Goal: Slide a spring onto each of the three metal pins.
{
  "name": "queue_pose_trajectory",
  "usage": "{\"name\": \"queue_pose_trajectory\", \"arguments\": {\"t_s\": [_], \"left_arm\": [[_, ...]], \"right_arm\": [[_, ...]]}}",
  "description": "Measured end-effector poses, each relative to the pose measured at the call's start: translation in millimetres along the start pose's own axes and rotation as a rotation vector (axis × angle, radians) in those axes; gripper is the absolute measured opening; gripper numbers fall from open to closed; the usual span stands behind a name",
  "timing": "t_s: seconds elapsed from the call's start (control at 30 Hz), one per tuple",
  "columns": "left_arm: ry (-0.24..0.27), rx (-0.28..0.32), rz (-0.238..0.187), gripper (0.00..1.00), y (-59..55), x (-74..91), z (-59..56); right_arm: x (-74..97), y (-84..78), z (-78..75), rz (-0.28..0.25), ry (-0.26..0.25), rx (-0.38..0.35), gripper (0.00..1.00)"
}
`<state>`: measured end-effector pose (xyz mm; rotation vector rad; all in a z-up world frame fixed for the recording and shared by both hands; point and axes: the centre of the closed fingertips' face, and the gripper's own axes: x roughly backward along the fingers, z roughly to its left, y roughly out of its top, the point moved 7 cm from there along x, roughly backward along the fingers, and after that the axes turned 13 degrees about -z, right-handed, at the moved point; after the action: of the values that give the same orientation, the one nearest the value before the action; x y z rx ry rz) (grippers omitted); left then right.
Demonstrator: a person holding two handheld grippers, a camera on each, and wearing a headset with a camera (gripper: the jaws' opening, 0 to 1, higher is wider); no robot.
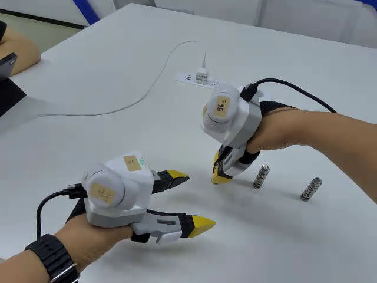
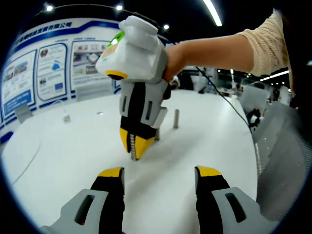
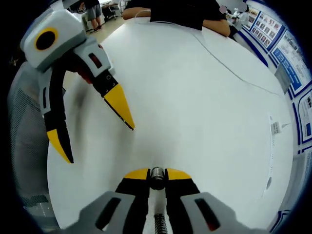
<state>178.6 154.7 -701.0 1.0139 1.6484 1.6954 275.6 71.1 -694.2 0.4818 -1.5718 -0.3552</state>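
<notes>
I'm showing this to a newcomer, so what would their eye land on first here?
Probably the right tongs near the middle of the white table, pointed down and shut on the held spring. Just to their right a near spring and a far spring stand upright. At lower left, the left tongs are held open, yellow tips apart.

White table (image 1: 118, 53), thin white cable (image 1: 154, 81), small white connector (image 1: 202, 74), upright spring (image 1: 261, 176), second upright spring (image 1: 311, 188) nearby
</notes>
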Motion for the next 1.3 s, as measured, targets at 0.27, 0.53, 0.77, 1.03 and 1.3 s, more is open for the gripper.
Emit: {"name": "queue_pose_trajectory", "arguments": {"t_s": [0.27, 0.53, 0.77, 1.03, 1.3], "left_arm": [[0.000, 0.000, 0.000, 0.60, 1.3, -0.9, 0.2], [0.001, -0.004, 0.000, 0.60, 2.9, -0.6, -0.1], [0.001, -0.009, -0.002, 0.60, 4.3, -1.4, 0.0], [0.000, -0.010, 0.001, 0.61, 5.3, -2.7, 0.8], [0.002, -0.010, 0.002, 0.62, 5.9, -4.0, 2.5]], "right_arm": [[1.8, -2.1, -1.0, -0.010, -0.009, -0.003, 0.18], [8.9, -7.3, -2.1, -0.035, -0.028, -0.032, 0.22], [22.7, -15.1, -2.7, -0.070, -0.054, -0.080, 0.25], [37.9, -29.0, -2.1, -0.107, -0.092, -0.130, 0.31], [51.9, -43.4, -1.1, -0.148, -0.135, -0.186, 0.36]]}}
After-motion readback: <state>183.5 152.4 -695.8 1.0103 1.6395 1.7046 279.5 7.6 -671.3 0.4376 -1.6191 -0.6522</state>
